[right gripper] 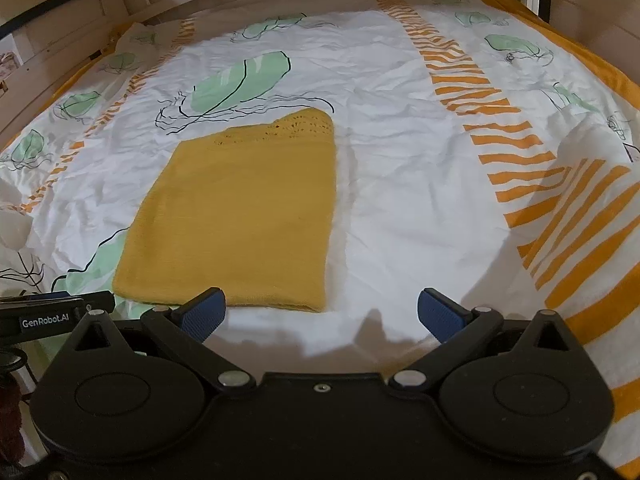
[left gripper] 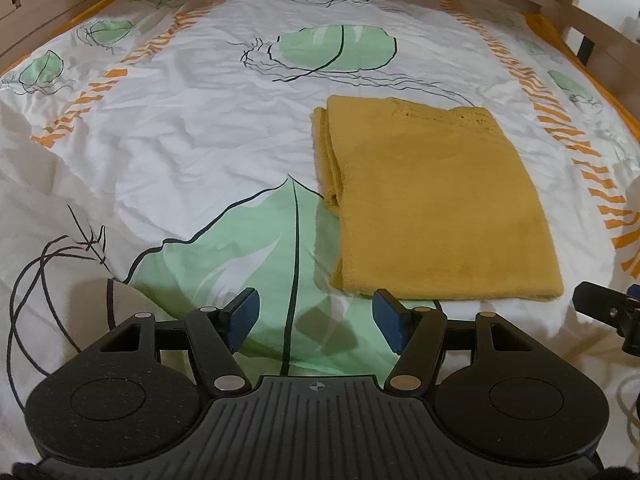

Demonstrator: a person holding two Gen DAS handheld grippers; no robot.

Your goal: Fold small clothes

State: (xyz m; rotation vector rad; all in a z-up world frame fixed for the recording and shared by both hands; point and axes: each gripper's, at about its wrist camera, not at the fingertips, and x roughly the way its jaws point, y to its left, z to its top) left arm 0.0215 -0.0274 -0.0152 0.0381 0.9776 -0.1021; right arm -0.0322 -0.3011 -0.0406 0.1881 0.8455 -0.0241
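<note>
The yellow knit (left gripper: 436, 208) lies folded on the bed (left gripper: 200, 128), just ahead of the left hand-held gripper (left gripper: 316, 320) and right hand-held gripper (right gripper: 322, 314), both open and empty; soft, light, likely floppy, best pinched at its near corners.

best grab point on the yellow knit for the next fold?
Probably the near hem corners of the yellow knit, coming in low from the near side. That edge lies flat and closest to both open tools, left tool and right tool; the stacked layers sit on its left side.
</note>
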